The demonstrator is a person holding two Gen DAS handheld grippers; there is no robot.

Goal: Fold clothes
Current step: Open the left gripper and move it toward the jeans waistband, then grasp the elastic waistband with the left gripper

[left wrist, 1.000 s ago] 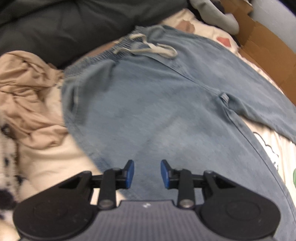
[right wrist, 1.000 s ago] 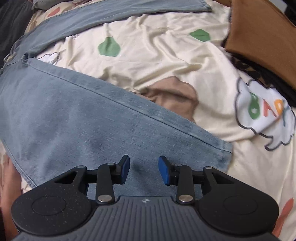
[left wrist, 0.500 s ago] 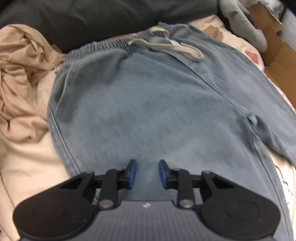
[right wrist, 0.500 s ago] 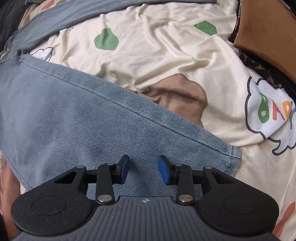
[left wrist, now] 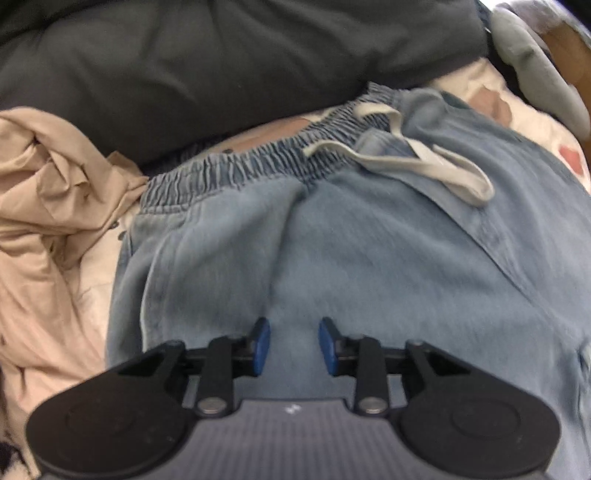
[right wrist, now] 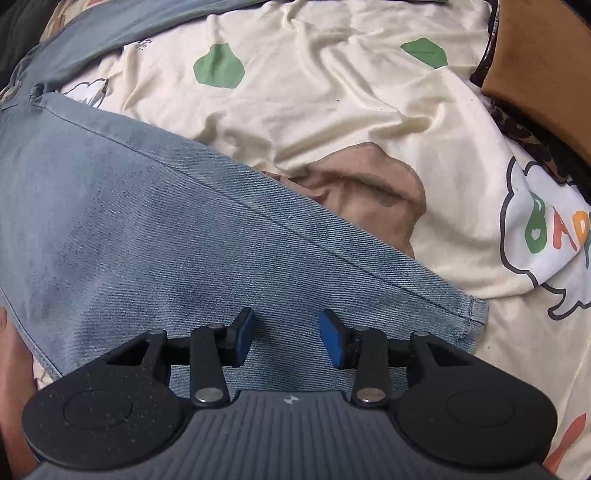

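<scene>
A: What did the left wrist view show?

B: The left tool [left wrist: 294, 345] hung over the upper part of the light blue jeans [left wrist: 369, 266], which lay flat on the bed. Its two blue pads [left wrist: 261, 345] stood apart with nothing between them; only the denim lay below the gap. Whether the tips touched the cloth could not be told, because the picture was a little blurred.

A: And what was around the jeans there?

B: The elastic waistband [left wrist: 258, 166] ran across the far side, and a pale drawstring [left wrist: 417, 162] lay loose on the denim. Beyond the waistband lay a dark grey blanket [left wrist: 221, 66]. On the left side a crumpled beige garment [left wrist: 48, 206] lay just beside the jeans.

A: What did the right wrist view show?

B: The right tool [right wrist: 287, 341] pointed down over one leg of the jeans [right wrist: 147, 229], near its hem [right wrist: 474, 317]. Its jaws had just been opening, and they stood spread with nothing gripped; only the leg lay under them. The other leg [right wrist: 122, 33] stretched away at the top of the view.

A: What lay under the legs?

B: A cream bed sheet [right wrist: 332, 103] with green shapes and a cloud print lay between the two legs. A brown cushion [right wrist: 546, 62] sat at the top right corner, well apart from the jeans.
</scene>
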